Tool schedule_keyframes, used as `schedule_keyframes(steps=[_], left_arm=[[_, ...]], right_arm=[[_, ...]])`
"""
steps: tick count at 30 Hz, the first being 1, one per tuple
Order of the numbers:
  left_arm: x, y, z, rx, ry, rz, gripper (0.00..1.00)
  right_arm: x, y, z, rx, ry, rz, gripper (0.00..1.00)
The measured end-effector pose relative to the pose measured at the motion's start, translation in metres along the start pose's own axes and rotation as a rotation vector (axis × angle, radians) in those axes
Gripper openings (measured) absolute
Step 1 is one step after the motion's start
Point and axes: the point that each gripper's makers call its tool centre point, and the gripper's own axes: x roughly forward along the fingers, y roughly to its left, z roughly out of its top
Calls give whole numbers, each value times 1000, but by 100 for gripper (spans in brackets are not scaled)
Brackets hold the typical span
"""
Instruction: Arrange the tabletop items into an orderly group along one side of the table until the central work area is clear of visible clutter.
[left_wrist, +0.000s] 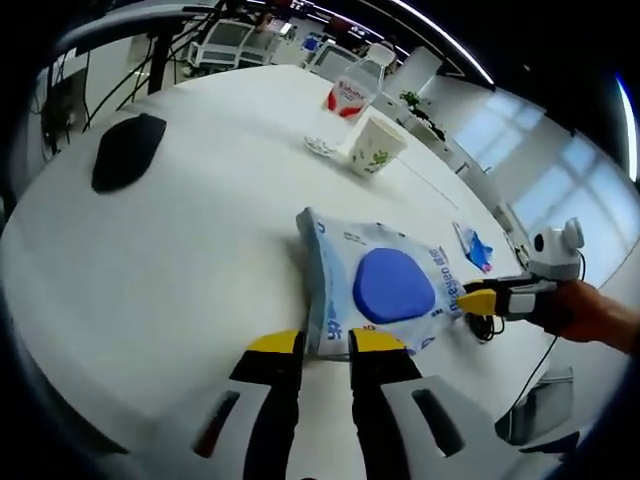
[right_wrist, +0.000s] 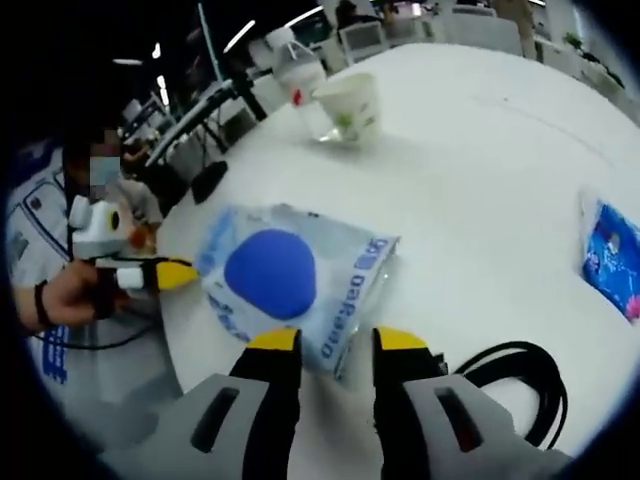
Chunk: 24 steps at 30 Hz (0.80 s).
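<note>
The wet-wipes pack (left_wrist: 385, 285) lay flat near the middle of the white tabletop (left_wrist: 200, 250), with both hand-held grippers at opposite edges of it. The left hand-held gripper (left_wrist: 325, 343) stood with jaws apart at one short edge; the right hand-held gripper (right_wrist: 337, 340) likewise gaped at the other, neither clamped. Beyond the pack stood a paper cup (left_wrist: 376, 146) and a water bottle (left_wrist: 357, 88). The step looked like gripping the pack; next, closing on its edge and carrying it toward the cup.

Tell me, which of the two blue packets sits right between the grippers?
The large wipes packet with the round blue lid; the small blue packet lies apart, farther along the table.
</note>
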Motion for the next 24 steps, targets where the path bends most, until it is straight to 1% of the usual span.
schedule_keyframes(steps=[2, 4, 5, 6, 7, 8, 11, 16, 18, 21, 24], left_arm=[[2, 1, -1, -6, 2, 1, 14], [5, 2, -2, -5, 9, 8, 11], [5, 3, -4, -5, 20, 15, 5], [6, 5, -5, -5, 28, 19, 4], [6, 5, -4, -15, 22, 27, 2], [6, 4, -4, -12, 20, 20, 1], [5, 0, -1, 20, 18, 1, 0], [3, -6, 6, 16, 10, -19, 0], [3, -11, 10, 29, 8, -25, 0], [5, -21, 19, 50, 1, -43, 0], [11, -36, 30, 76, -7, -70, 0]], right_arm=[[2, -1, 0, 18, 2, -9, 25], [3, -1, 0, 45, -2, -14, 22], [3, 0, 0, 52, -7, -12, 16], [4, 2, 1, 51, -14, -6, 9], [4, 1, 2, 43, -23, -18, 2], [3, 2, 3, 30, -23, -19, 1], [-1, 2, 4, 37, -32, -21, 0], [-8, 3, 7, 37, -50, -10, 0], [-12, 2, 8, 28, -57, -12, 0], [-21, -5, 11, 30, -80, -26, 0], [-30, -12, 13, 48, -106, -37, 0]])
